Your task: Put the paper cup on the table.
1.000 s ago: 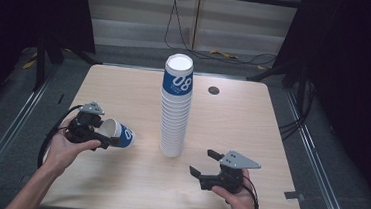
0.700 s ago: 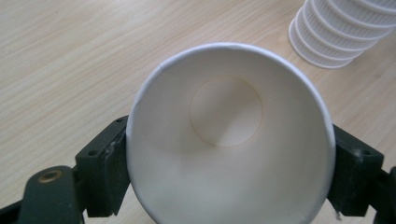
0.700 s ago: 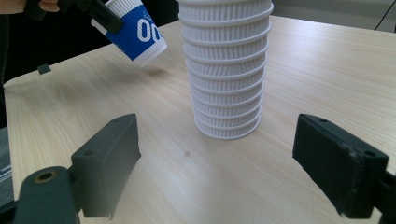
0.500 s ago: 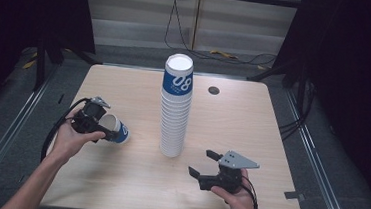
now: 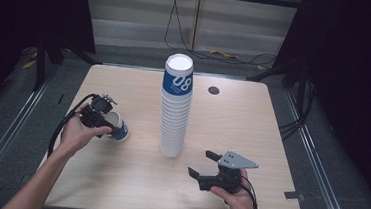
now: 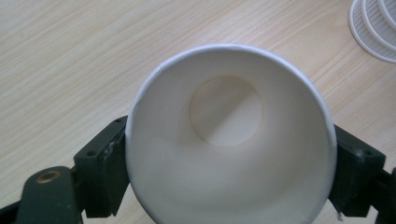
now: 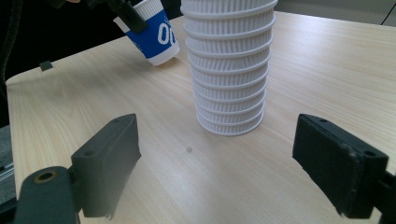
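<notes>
1. The paper cup, white with a blue band, sits at the left side of the bench, clamped in the left tool and tilted, its base pointing toward the tall stack.
2. In the left gripper view the cup faces the camera mouth-first, so its white inside and round bottom show; the two black jaws press its rim from either side, closed as far as the cup's width lets them.
3. In the right gripper view the same cup hangs at an angle with its lower edge close to the bench top; whether it touches the wood cannot be told.
4. The person's left hand wraps the left tool from behind, with the tool's cable looping off beside the wrist.
5. The stack of cups stands upright near the middle of the bench, just to the right of the held cup and apart from it; the topmost cup carries a blue band with white digits.
6. The right tool lies low over the bench, in front and to the right of the stack, held in the right hand.
7. Its jaws stand wide apart and grip nothing; in the right gripper view the foot of the stack shows between them, farther off.
</notes>
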A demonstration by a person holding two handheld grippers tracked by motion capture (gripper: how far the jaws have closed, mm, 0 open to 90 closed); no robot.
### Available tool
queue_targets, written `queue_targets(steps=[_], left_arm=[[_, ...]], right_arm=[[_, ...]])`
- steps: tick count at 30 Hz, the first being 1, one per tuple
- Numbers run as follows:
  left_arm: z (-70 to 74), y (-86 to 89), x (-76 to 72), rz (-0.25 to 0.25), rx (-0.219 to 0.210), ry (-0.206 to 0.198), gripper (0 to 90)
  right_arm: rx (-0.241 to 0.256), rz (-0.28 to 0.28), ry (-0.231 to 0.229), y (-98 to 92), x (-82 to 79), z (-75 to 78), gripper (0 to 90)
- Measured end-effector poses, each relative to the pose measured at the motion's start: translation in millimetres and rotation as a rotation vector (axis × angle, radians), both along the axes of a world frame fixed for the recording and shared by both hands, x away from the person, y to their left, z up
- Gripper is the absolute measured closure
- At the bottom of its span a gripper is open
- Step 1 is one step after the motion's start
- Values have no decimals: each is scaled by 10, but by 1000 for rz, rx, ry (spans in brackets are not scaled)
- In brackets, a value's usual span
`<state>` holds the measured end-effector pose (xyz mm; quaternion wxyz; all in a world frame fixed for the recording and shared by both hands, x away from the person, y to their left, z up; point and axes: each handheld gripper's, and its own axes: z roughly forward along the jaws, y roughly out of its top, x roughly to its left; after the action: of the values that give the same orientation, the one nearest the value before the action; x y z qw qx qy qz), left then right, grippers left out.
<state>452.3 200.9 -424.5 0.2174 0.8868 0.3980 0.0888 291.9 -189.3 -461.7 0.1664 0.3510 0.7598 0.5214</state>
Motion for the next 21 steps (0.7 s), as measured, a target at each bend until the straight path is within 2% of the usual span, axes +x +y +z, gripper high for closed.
queue_targets(steps=[5, 10, 13, 21], left_arm=[[-16, -106, 39, -4, 13, -32, 153], [-69, -166, 42, -6, -17, -76, 149], [-94, -200, 52, -12, -23, -83, 144], [-189, -260, 73, -12, -74, -86, 133]], right_arm=[[0, -2, -5, -8, -2, 3, 147], [2, -8, -6, -17, 2, 3, 149], [3, -13, -9, -23, 0, 8, 151], [-2, -12, -9, -29, -10, 22, 155]])
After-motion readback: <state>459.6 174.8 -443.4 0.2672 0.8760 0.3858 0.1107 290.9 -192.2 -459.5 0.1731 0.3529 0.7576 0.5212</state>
